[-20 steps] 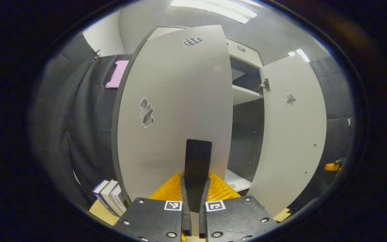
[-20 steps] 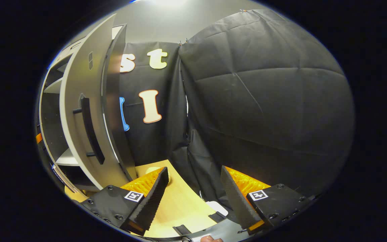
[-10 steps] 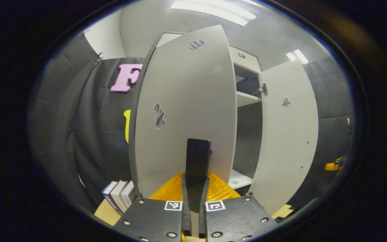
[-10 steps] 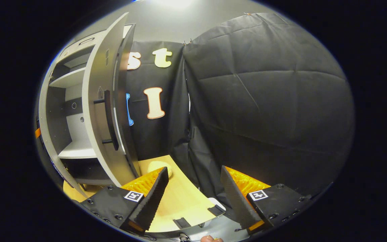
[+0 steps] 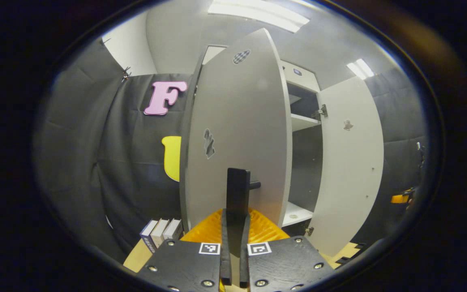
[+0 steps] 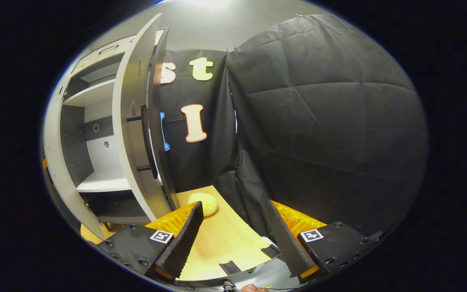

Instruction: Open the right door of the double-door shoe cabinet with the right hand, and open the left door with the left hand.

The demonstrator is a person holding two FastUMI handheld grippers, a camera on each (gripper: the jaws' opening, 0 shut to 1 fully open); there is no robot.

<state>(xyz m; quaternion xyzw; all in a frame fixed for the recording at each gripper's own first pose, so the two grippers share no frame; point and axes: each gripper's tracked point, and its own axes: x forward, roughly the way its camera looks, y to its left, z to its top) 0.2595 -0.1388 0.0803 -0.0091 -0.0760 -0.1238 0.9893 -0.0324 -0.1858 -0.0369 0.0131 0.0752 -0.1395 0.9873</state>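
Left gripper view gives us the left gripper [image 5: 233, 227] low in the middle, its two fingers pressed onto the dark bar handle [image 5: 237, 192] of the left door [image 5: 237, 134]. That handle stands upright between the fingers, and the door it belongs to is swung well out from the shoe cabinet [image 5: 302, 134]. Past its edge we see into the cabinet: a pale upper shelf [image 5: 303, 121] and a lower shelf [image 5: 296, 211], with a small pale round spot on the lower one that is too small for us to tell what it is. The right door [image 5: 349, 162] stands open too, hinged at the cabinet's far side. Three books [image 5: 162, 231] stand side by side on the wooden table [image 5: 138, 255] beside the left door's foot.

In the right gripper view we find the right gripper [image 6: 233, 239] with its fingers spread wide and nothing between them, apart from the cabinet. To its left the right door [image 6: 132, 138] shows edge-on and open, its own dark handle [image 6: 147, 142] untouched. Behind it the compartments [image 6: 95, 142] show shelves on which we see nothing lying. A pale rounded lump [image 6: 203, 202] lies on the wooden table [image 6: 225, 243] near the door's lower corner.
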